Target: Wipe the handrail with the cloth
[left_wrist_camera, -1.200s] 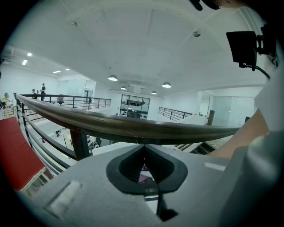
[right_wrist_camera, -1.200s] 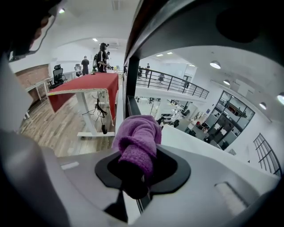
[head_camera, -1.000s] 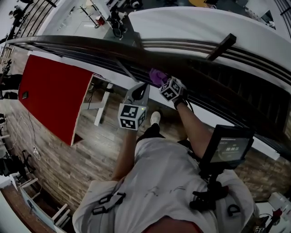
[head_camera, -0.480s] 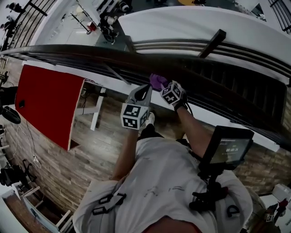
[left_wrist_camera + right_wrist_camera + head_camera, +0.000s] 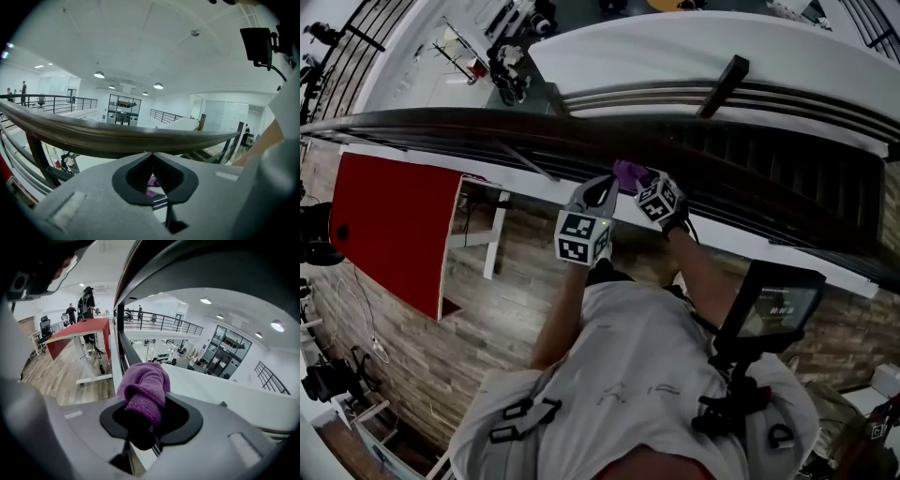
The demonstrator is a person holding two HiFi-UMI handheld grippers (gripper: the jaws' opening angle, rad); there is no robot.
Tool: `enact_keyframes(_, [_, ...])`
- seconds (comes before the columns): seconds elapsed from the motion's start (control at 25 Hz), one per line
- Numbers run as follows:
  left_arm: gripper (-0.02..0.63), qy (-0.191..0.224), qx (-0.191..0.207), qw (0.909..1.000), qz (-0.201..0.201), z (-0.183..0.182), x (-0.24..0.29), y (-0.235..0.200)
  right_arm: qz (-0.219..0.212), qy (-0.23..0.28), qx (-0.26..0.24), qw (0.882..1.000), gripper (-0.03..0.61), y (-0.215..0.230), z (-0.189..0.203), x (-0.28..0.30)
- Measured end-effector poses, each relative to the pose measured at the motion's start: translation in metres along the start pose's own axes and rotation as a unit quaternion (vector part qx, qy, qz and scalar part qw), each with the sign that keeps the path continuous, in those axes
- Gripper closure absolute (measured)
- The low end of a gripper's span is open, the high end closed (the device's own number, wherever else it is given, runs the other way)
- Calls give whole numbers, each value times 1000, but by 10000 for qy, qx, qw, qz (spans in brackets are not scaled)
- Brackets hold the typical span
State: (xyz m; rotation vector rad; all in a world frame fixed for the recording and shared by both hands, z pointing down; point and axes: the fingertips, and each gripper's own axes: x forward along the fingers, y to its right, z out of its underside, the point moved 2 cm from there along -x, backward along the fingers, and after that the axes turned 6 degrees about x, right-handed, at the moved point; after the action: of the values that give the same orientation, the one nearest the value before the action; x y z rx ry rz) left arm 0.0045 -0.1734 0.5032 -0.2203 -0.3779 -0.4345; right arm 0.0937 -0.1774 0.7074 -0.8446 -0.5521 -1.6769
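The left gripper (image 5: pixel 151 154) hung just below the handrail (image 5: pixel 117 136), its fingers pressed together with nothing between them, idle beside the work. Just to its right, the purple cloth (image 5: pixel 146 383) sat bunched at the rail's near edge about mid-span, with the fingers of the right gripper (image 5: pixel 143 401) clamped on it. Wiping looked under way rather than finished: no stretch showed as visibly cleaned, and long runs of rail lay to either side of the cloth.
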Motion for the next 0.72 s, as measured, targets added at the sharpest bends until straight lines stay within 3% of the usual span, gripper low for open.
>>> enact_keyframes(0.72, [612, -103, 537, 9945, 897, -16, 49, 96, 431, -28, 754, 9962, 460, 56, 68, -51])
